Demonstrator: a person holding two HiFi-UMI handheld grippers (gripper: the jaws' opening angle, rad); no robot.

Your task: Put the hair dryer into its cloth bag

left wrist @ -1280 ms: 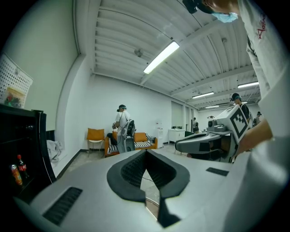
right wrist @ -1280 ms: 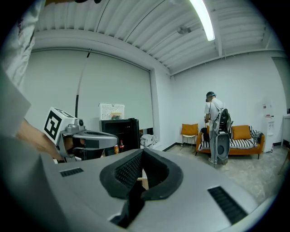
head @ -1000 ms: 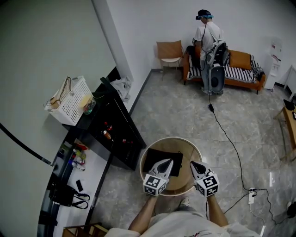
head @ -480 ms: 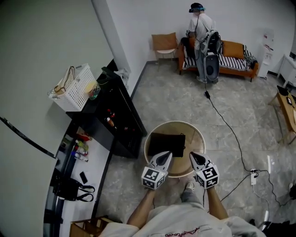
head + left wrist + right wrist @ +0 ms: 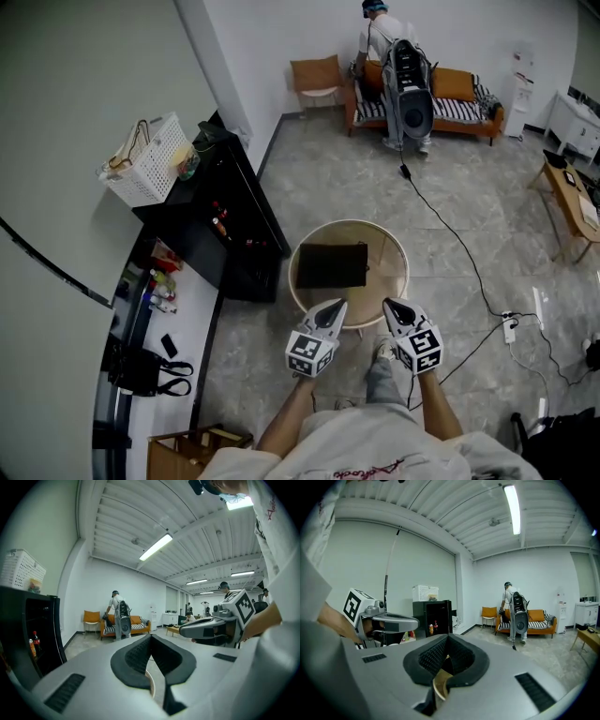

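You have drawn back from the round counter (image 5: 386,255) — your tool tips now show at its near rim, no longer over the bag.
Flat and black, the cloth bag (image 5: 332,265) lies on the counter's left half, clear of both tools. Your left tool (image 5: 338,305) and right tool (image 5: 388,305) sit side by side just apart, each with its jaws pressed together on nothing. To the left stands a black cabinet (image 5: 234,225) with a white basket (image 5: 148,171) on top. Far across the floor a person (image 5: 382,28) stands at an orange sofa (image 5: 457,86), and a cable (image 5: 448,230) trails back toward you.
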